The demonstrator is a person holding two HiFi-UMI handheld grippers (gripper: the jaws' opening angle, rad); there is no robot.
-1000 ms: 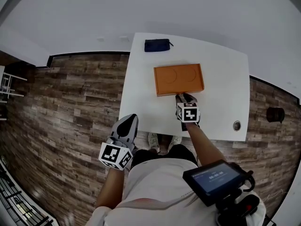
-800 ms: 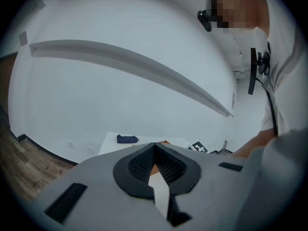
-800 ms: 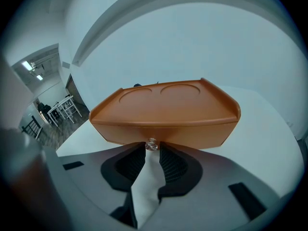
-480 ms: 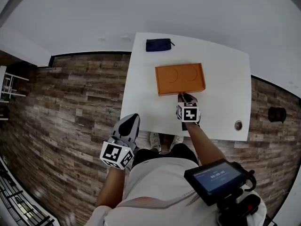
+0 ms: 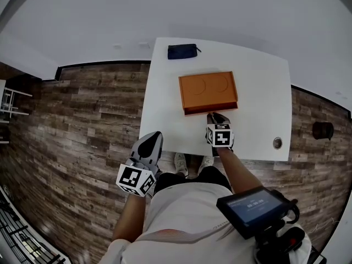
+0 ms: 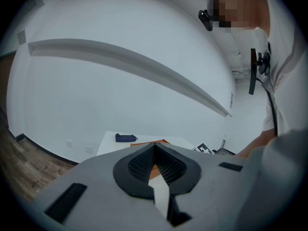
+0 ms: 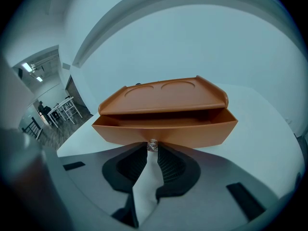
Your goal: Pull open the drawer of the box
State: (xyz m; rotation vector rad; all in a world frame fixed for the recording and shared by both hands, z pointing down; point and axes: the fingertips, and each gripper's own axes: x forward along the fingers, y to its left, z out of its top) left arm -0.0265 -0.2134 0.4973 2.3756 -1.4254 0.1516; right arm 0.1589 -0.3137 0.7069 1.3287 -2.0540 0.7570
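Observation:
An orange box lies flat on the white table. Its drawer stands pulled out a little, showing a dark gap under the lid. My right gripper is at the box's near side, shut on the small clear knob in the middle of the drawer front. My left gripper hangs off the table's near left corner, its jaws shut on nothing, pointed toward the table; the orange box shows just past its tips.
A dark blue pouch lies at the table's far edge behind the box. A small round object sits near the table's front right corner. Wooden floor surrounds the table; a screen device hangs at my lower right.
My right gripper has drawn back slightly toward me, and the drawer front now stands out from the box's near edge. The left gripper has stayed in place.

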